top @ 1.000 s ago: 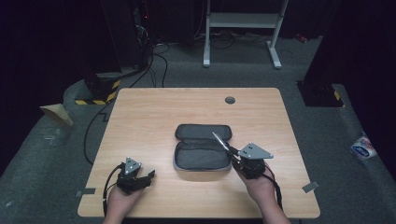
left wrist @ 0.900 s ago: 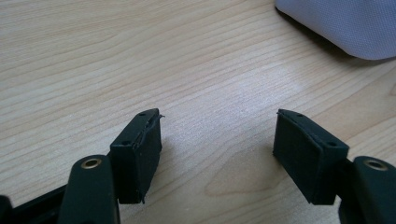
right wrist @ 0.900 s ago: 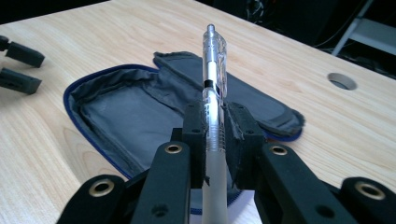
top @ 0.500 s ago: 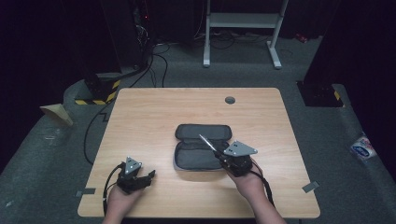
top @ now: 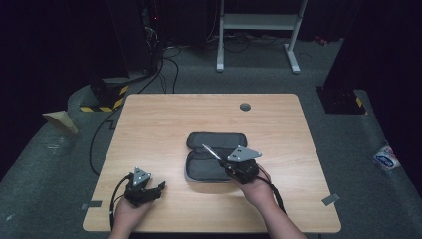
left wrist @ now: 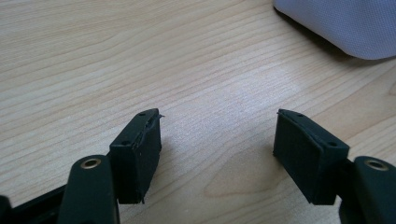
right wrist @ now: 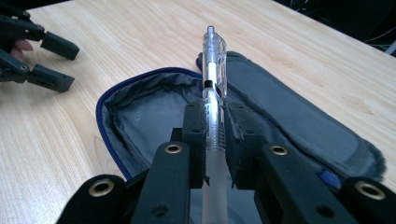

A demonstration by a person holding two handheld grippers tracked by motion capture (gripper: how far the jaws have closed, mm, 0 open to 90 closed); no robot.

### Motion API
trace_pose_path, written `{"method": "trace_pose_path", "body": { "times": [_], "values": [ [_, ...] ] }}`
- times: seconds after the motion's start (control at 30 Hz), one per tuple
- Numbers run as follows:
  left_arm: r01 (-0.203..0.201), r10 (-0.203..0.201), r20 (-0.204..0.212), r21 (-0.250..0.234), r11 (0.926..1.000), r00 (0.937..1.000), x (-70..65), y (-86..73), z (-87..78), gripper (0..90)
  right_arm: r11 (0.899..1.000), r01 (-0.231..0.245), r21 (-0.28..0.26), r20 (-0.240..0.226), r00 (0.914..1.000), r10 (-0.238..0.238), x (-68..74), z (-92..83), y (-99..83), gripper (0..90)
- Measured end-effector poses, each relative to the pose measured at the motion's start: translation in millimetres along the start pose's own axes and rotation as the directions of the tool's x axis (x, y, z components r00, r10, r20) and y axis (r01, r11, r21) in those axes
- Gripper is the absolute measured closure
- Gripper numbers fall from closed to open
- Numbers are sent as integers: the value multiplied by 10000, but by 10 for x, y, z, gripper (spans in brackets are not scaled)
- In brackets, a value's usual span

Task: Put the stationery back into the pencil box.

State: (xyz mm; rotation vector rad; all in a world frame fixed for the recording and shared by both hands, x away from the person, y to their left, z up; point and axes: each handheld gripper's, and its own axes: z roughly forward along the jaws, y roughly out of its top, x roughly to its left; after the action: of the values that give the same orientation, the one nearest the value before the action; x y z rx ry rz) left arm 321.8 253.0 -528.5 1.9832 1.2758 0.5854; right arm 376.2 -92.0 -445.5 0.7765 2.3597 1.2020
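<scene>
A dark grey pencil case [top: 215, 141] lies open flat at the middle of the wooden table [top: 159, 124]. My right gripper [top: 227, 166] hovers over its near half, shut on a clear pen [top: 212, 152] whose tip points up and to the far left. In the right gripper view the pen [right wrist: 214, 74] runs straight out from between the pads of the gripper [right wrist: 215, 122], above the case's grey lining [right wrist: 149, 107] with its blue zip edge. My left gripper [top: 160, 187] rests open at the table's front left, with nothing between its jaws [left wrist: 217, 135]. A corner of the case [left wrist: 345, 23] lies beyond it.
A round cable hole [top: 245, 106] sits near the table's far edge. A white metal frame [top: 259, 22] and cables lie on the floor behind the table. A yellow-and-black striped block [top: 105, 99] is off the far left corner. The left gripper [right wrist: 69, 65] shows at top left in the right gripper view.
My right gripper has carried the pen leftward, from beside the case's right edge to over its open near half. The left gripper has stayed where it was.
</scene>
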Motion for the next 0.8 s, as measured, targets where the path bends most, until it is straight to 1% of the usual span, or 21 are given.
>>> {"method": "trace_pose_path", "body": {
  "times": [0.17,0.4,0.53,0.67,0.8],
  "values": [
    [0,0,0,1,10000,10000,0,0,0,323,9997,64,238,-249,9997,-58,54,111,15,784],
    [-5,5,2,3,10000,10000,1,0,0,323,9979,417,491,-514,9979,-392,137,229,63,784],
    [-6,6,7,3,10000,10000,1,1,1,322,9965,517,656,-633,9969,-476,190,285,61,784],
    [-13,13,29,20,10000,10000,2,2,1,322,9941,577,916,-700,9962,-514,205,337,32,784],
    [-8,8,26,13,10000,10000,3,3,2,322,9918,649,1097,-685,9960,-576,176,377,5,783]
  ]
}}
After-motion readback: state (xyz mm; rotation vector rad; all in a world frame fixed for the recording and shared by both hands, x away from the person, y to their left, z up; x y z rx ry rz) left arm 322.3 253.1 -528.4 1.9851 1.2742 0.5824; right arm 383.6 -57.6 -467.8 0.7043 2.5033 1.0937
